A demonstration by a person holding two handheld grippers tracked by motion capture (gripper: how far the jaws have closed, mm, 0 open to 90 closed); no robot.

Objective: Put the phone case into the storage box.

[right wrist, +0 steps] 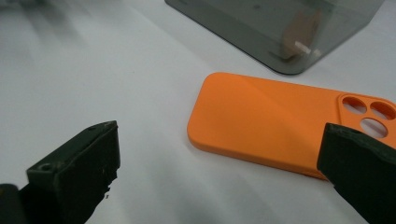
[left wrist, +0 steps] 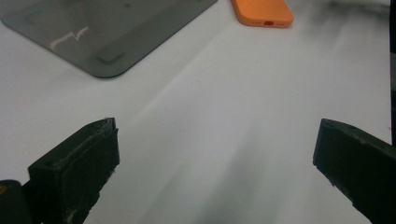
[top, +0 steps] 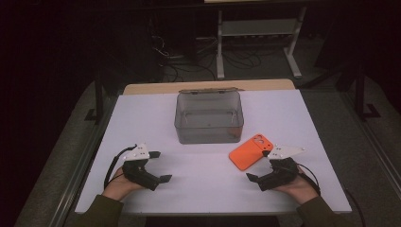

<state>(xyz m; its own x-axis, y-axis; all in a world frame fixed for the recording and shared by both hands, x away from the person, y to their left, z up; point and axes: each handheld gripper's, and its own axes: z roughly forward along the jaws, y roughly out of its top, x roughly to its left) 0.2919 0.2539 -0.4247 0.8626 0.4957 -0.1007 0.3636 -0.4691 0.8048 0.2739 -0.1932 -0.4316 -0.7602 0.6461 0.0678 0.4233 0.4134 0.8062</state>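
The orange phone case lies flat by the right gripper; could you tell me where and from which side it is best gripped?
Probably across the long edges of the orange phone case, near its plain end away from the camera holes. It lies flat, back up, so the open right gripper should come down from above and straddle its narrow width.

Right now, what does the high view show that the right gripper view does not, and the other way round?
High view alone: both hands with open grippers, left gripper and right gripper, the whole white table, and a metal rack behind it.
Right gripper view alone: the three camera holes of the orange phone case seen close, and a pale strip inside the grey transparent box.
Both: the case, the box, the table.
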